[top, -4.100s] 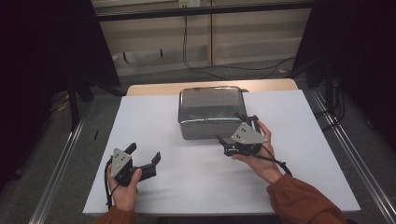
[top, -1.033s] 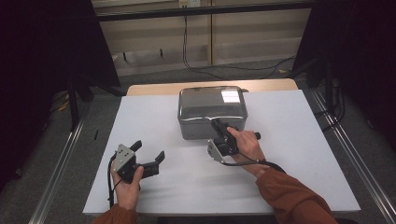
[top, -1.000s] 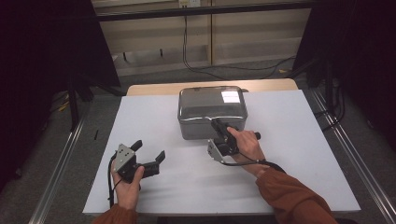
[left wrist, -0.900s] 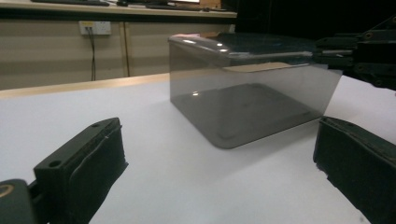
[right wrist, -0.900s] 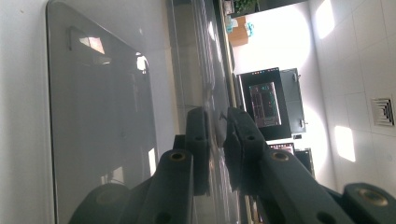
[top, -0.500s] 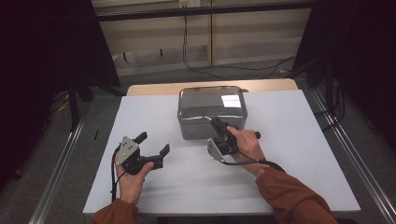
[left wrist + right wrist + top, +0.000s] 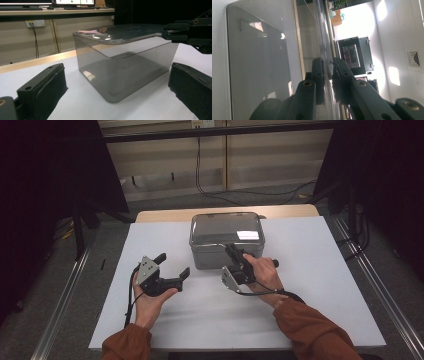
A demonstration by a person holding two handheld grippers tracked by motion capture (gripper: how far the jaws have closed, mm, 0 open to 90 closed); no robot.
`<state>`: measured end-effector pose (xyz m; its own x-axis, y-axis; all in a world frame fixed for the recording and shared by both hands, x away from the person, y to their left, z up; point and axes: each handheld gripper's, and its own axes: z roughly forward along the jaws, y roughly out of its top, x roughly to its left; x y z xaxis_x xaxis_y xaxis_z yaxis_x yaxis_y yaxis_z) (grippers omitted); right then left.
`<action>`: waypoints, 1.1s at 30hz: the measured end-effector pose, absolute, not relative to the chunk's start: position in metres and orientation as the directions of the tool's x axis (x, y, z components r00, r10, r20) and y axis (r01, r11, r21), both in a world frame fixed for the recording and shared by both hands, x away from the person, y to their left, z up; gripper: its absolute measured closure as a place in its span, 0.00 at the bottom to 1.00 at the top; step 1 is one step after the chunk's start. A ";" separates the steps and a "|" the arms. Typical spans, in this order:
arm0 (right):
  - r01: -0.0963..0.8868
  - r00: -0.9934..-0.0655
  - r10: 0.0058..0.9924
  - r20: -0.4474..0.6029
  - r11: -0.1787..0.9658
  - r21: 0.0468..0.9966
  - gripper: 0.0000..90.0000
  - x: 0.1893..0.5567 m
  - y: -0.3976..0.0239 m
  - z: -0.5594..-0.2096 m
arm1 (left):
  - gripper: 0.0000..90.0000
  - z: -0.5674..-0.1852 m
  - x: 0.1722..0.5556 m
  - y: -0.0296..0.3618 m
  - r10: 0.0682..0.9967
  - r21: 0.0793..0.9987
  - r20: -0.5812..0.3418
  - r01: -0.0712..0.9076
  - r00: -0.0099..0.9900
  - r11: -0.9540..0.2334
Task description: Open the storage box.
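Note:
A smoky translucent box (image 7: 210, 254) stands at the back middle of the white table, with a matching lid (image 7: 225, 226) over it. My right gripper (image 7: 231, 251), turned on its side, is shut on the lid's near edge. In the right gripper view its jaws (image 7: 328, 75) pinch the thin lid rim (image 7: 322, 37) beside the box wall (image 7: 257, 62). My left gripper (image 7: 173, 263) stands open left of the box, apart from it. From the left gripper view the box (image 7: 125, 70) sits ahead between the open jaws, and the right gripper (image 7: 167, 31) holds the lid (image 7: 117, 33).
The white table top (image 7: 320, 280) has bare room on both sides of the box. A wooden strip (image 7: 160, 215) runs along its far edge. Metal rails (image 7: 65, 295) flank the table, and cables (image 7: 240, 195) lie on the floor behind it.
My left gripper has moved forward and right, closer to the box, and risen a little. The right gripper has stayed shut on the lid's edge.

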<state>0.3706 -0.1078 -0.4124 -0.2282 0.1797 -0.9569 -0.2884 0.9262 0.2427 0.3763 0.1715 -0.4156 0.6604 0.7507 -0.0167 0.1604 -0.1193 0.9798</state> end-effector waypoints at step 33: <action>-0.285 -0.200 0.201 -0.959 0.924 0.253 0.91 0.376 -0.108 -0.395 | 0.06 -0.411 0.436 0.127 0.751 0.971 0.090 0.109 0.654 -0.212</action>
<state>0.3756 -0.1081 -0.3946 -0.2002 0.2012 -0.9589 -0.2851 0.9244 0.2535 0.4359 0.1271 -0.4110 0.6541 0.7510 0.0905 0.1091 -0.2120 0.9712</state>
